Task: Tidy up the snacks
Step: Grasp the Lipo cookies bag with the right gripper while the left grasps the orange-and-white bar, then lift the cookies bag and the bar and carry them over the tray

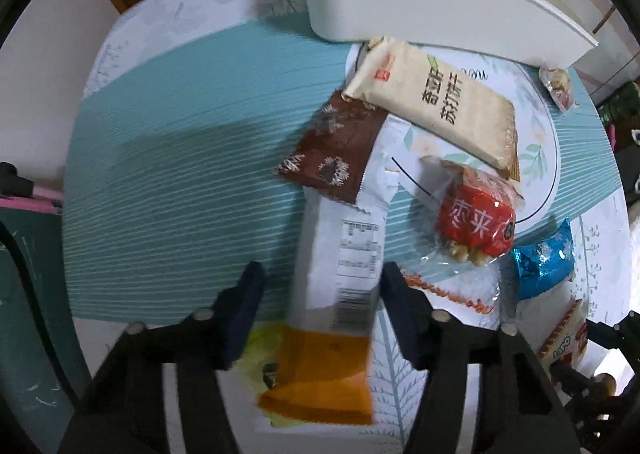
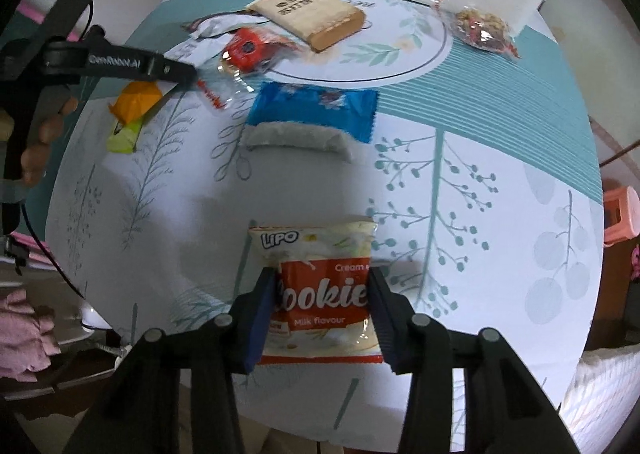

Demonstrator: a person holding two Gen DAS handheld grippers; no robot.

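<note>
Right gripper pinches the Lipo cookie packet flat on the table. Left gripper straddles the white-and-orange snack bar, its right pad touching, its left pad clear.

Both grippers point down. Right gripper has its pads squeezing the Lipo cookie pack; left gripper straddles a long wrapper, left pad off it.

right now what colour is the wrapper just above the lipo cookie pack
Blue wrapper, with a grey-white strip along its near edge; clearest in the right wrist view.
</note>
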